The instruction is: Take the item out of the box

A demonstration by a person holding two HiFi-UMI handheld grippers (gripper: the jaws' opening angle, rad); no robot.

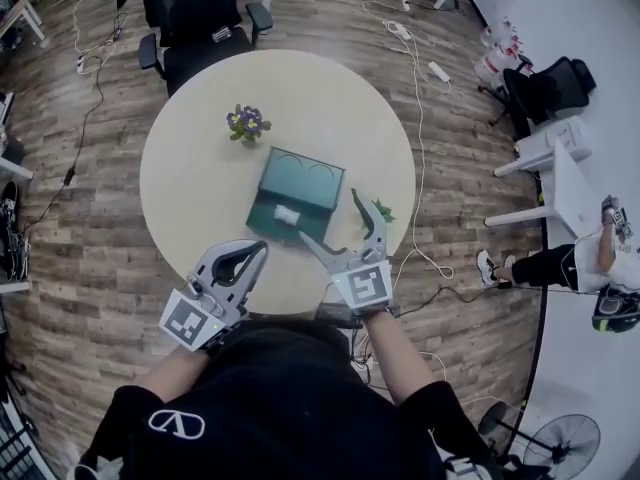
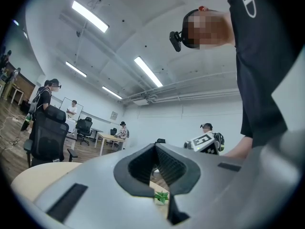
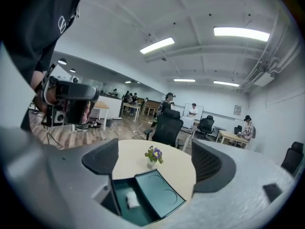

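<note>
An open dark green box lies in the middle of the round table, its lid folded back flat. A small white item rests in the box's near compartment. My right gripper is open just in front of the box, near its right corner, with nothing between its fingers. In the right gripper view the box and the white item show ahead between the spread jaws of the right gripper. My left gripper is shut and empty at the table's near edge, left of the box. In its own view the left gripper points level across the table.
A pot of purple flowers stands behind the box and a small green plant right of it. A black office chair is at the table's far side. Cables trail on the wooden floor, and a seated person is at the right.
</note>
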